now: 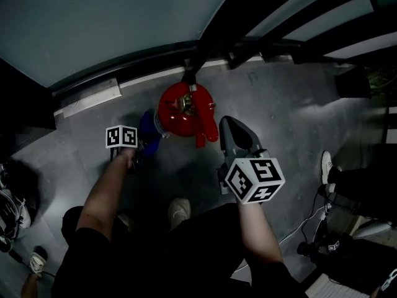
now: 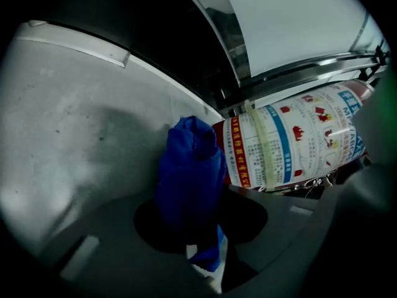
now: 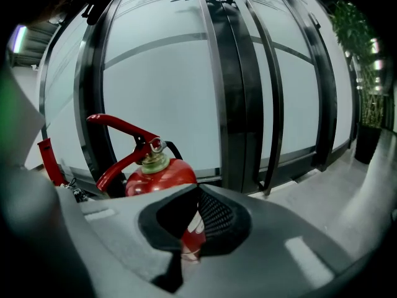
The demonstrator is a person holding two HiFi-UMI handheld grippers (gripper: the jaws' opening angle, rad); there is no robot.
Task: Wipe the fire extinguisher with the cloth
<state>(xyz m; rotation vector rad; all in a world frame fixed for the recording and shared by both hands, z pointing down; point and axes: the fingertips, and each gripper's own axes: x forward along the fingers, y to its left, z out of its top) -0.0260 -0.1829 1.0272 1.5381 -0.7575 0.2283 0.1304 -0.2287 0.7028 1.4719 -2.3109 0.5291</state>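
Observation:
A red fire extinguisher (image 1: 180, 112) stands on the grey floor by the glass wall, seen from above in the head view. My left gripper (image 1: 142, 145) is at its left side, shut on a bunched blue cloth (image 2: 189, 176). The cloth presses against the extinguisher's white printed label (image 2: 291, 141). My right gripper (image 1: 228, 124) hovers just right of the red handle (image 1: 208, 129), its jaws together with nothing held. In the right gripper view the extinguisher's dome (image 3: 162, 176) and red lever (image 3: 121, 128) rise just beyond the right gripper (image 3: 193, 197).
A glass wall with black frames (image 3: 239, 85) stands behind the extinguisher, with a pale sill (image 1: 90, 98) at its foot. My own shoe (image 1: 179, 211) is close below. Another shoe (image 1: 326, 166), cables and gear lie right. A plant (image 3: 360, 48) stands far right.

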